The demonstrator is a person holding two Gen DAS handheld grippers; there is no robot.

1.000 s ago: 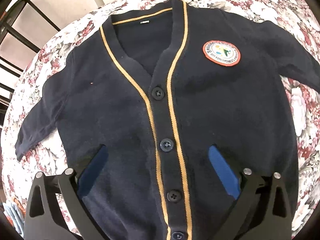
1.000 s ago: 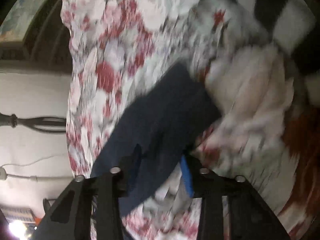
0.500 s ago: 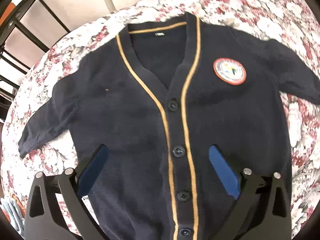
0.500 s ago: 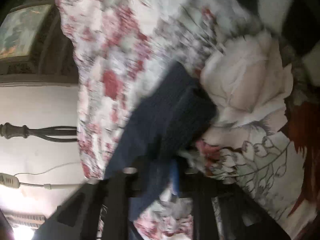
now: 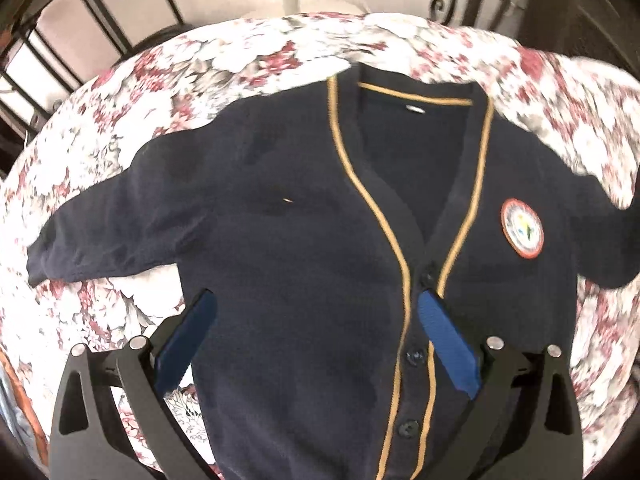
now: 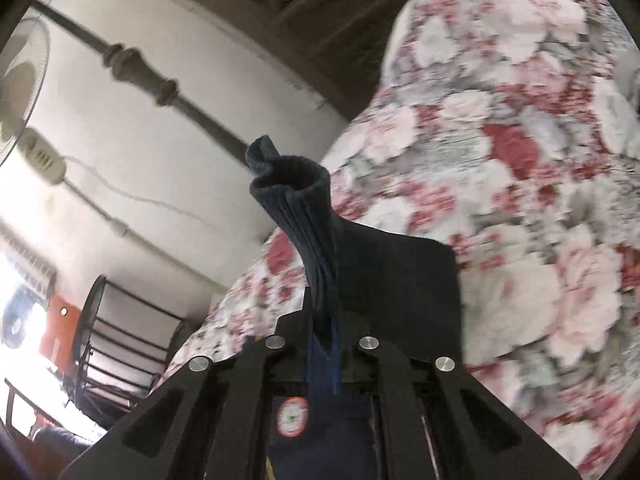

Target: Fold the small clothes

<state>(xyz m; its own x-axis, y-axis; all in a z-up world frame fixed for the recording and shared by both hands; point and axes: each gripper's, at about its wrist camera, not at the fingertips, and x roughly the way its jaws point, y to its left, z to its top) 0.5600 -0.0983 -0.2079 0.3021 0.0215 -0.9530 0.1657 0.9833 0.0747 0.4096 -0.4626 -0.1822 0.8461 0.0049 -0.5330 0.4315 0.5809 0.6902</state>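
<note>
A small navy cardigan [image 5: 312,264] with yellow trim, dark buttons and a round badge [image 5: 522,228] lies face up on a floral cloth [image 5: 208,68]. Its left sleeve [image 5: 104,236] lies stretched out to the side. My left gripper [image 5: 316,344] is open above the cardigan's front, its blue pads [image 5: 448,344] spread wide and empty. My right gripper [image 6: 326,340] is shut on the cardigan's right sleeve [image 6: 308,240] and holds it lifted, the ribbed cuff [image 6: 288,176] sticking up past the fingers. The badge also shows in the right wrist view [image 6: 292,416], below the gripper.
The floral cloth [image 6: 500,168] covers the whole surface. A dark metal railing [image 5: 68,40] and a pale wall stand behind it. In the right wrist view a wall, a fan [image 6: 20,80] and a metal rack [image 6: 120,340] lie beyond the cloth's edge.
My right gripper has closed on the sleeve and lifted it off the cloth, swinging toward the cardigan's body. My left gripper has drifted left and back over the cardigan, still open.
</note>
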